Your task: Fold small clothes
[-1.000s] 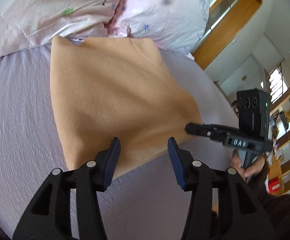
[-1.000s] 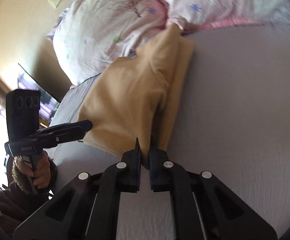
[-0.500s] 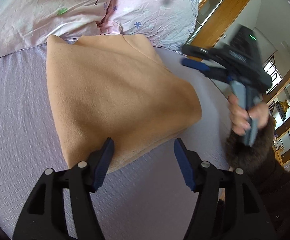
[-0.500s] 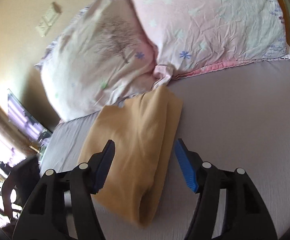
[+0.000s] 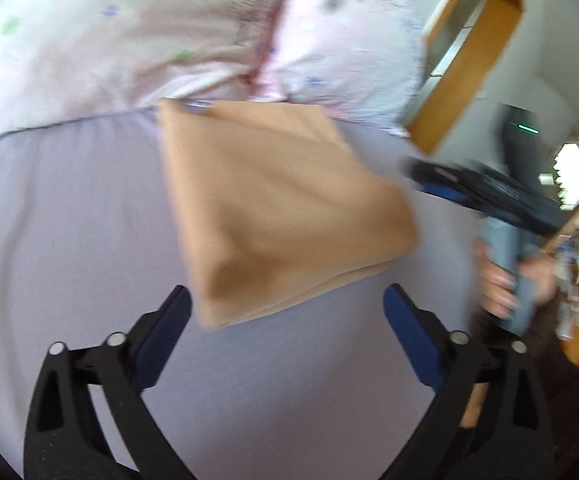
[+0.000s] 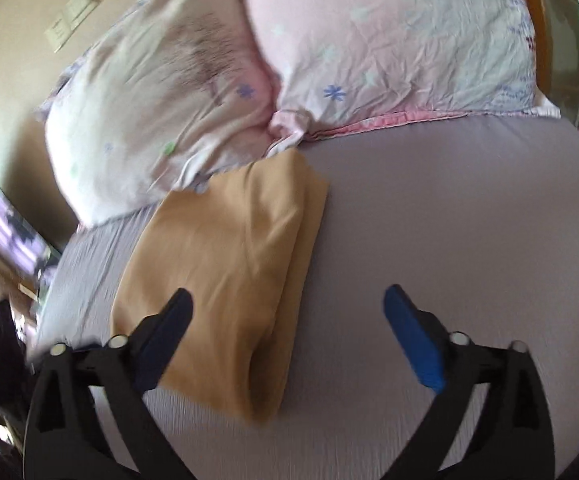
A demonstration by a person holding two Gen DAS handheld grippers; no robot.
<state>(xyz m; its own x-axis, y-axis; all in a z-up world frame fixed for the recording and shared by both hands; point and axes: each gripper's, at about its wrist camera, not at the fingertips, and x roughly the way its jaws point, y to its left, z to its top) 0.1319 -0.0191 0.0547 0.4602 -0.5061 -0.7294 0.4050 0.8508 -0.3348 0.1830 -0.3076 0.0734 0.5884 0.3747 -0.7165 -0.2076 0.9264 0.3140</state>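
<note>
Left wrist view shows my left gripper (image 5: 287,312) with its jaws spread wide and nothing between them, hanging just short of the near edge of the folded tan cloth (image 5: 273,216). That cloth lies flat on the lavender bed sheet (image 5: 69,220), its far end at twelve o'clock touching the pink pillows (image 5: 169,32). Off at three o'clock I see the right gripper (image 5: 485,192), blurred, gripped by the right hand (image 5: 505,280) and clear of the cloth.

From the right wrist camera, the right gripper (image 6: 287,312) is also wide and empty, with the cloth (image 6: 225,272) running from six up to eleven o'clock, and its left finger (image 6: 165,332) overlapping the cloth's near left part in the picture; whether it touches, I cannot tell.

My judgement: the fold looks done or nearly so, a neat layered rectangle. Next I would either pinch a near corner for one more fold, or leave it and fetch another garment. Both views are smeared, so I would steady before closing.
</note>
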